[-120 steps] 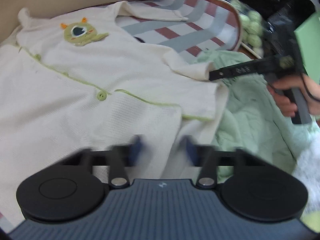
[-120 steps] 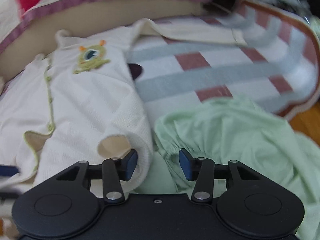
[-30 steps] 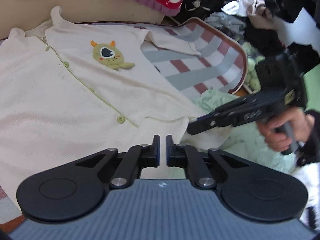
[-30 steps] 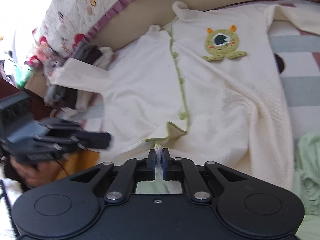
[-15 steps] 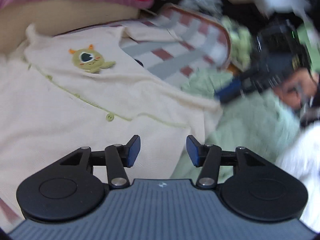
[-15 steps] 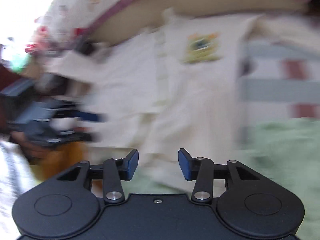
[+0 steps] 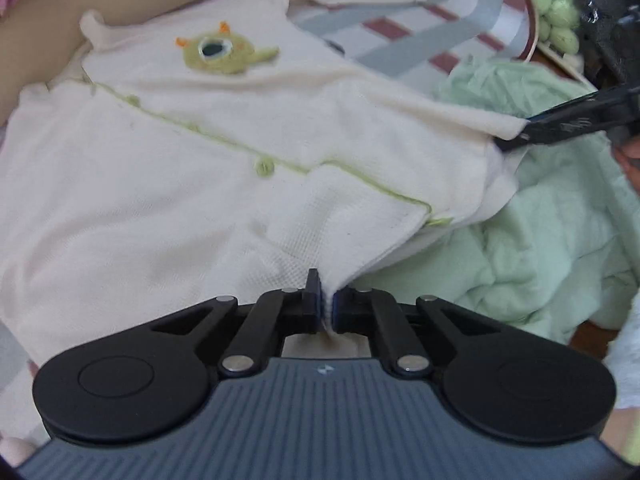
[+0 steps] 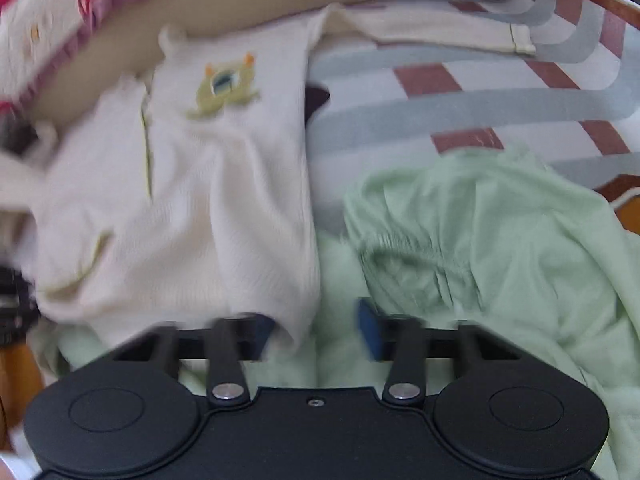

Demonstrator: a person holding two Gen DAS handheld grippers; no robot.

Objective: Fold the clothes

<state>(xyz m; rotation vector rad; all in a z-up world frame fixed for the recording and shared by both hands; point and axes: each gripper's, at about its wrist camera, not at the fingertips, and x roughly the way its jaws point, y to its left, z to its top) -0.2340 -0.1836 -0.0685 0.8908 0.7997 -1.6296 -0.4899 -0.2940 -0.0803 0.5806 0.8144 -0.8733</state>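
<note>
Your left tongs (image 7: pixel 327 307) are clamped on the cream romper's (image 7: pixel 168 152) hem; your right tongs (image 8: pixel 312 330) gape wide, leg cuff between them over the green cloth (image 8: pixel 500 240).

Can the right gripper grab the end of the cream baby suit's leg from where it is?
Probably yes. The right gripper is open, and the leg end of the cream baby suit hangs right by its left finger, with only soft green cloth beneath. Nothing blocks it. The left gripper already pinches another edge.
</note>
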